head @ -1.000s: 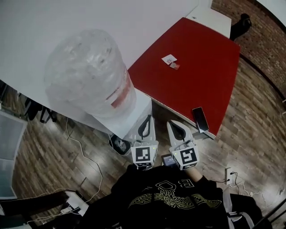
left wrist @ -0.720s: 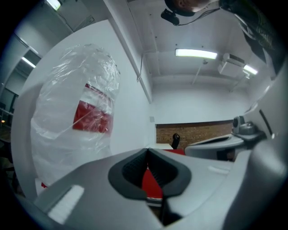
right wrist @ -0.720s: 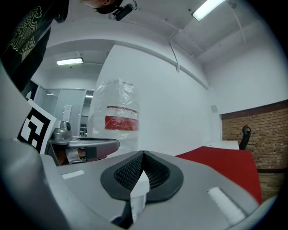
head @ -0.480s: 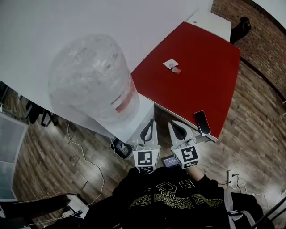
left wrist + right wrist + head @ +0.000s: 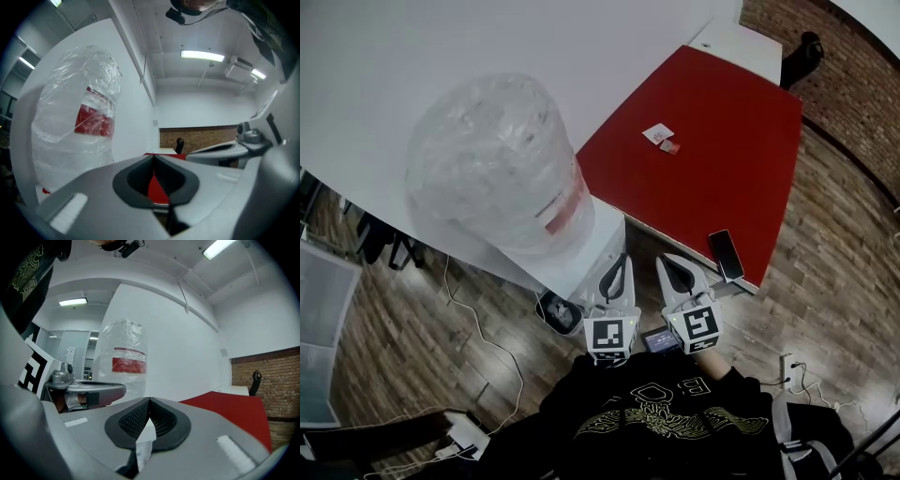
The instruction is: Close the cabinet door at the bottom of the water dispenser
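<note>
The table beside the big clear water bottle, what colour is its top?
Plain red. The flat red table top shows best in the head view.

You have in view: 1 water dispenser | 1 water bottle | 1 red table | 1 phone | 2 small packets | 1 small dark bin | 1 far chair | in your hands 2: left hand-held gripper, right hand-held gripper
</note>
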Tool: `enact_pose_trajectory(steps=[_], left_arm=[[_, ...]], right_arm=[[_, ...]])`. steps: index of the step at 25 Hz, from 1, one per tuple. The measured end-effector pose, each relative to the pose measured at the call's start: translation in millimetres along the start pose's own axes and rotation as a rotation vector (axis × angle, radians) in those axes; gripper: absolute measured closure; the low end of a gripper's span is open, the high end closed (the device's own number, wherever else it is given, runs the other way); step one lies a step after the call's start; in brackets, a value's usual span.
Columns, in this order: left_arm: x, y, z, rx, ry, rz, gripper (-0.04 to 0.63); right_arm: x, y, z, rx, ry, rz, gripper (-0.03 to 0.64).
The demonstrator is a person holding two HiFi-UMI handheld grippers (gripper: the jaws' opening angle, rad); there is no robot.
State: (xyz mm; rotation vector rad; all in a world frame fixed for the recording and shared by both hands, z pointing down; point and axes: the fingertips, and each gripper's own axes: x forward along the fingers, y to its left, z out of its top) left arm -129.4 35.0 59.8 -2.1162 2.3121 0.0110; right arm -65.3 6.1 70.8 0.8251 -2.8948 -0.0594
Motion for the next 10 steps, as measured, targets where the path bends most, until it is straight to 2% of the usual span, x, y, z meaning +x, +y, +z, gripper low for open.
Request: enact_pose_trajectory(steps=[10], left_arm=[[-8.5,2.9,-0.6,0.006,-0.003,0.010,0.588]], right_arm=[[-6.6,6.2,-1.3,-0.001,0.006,0.005,0.617]])
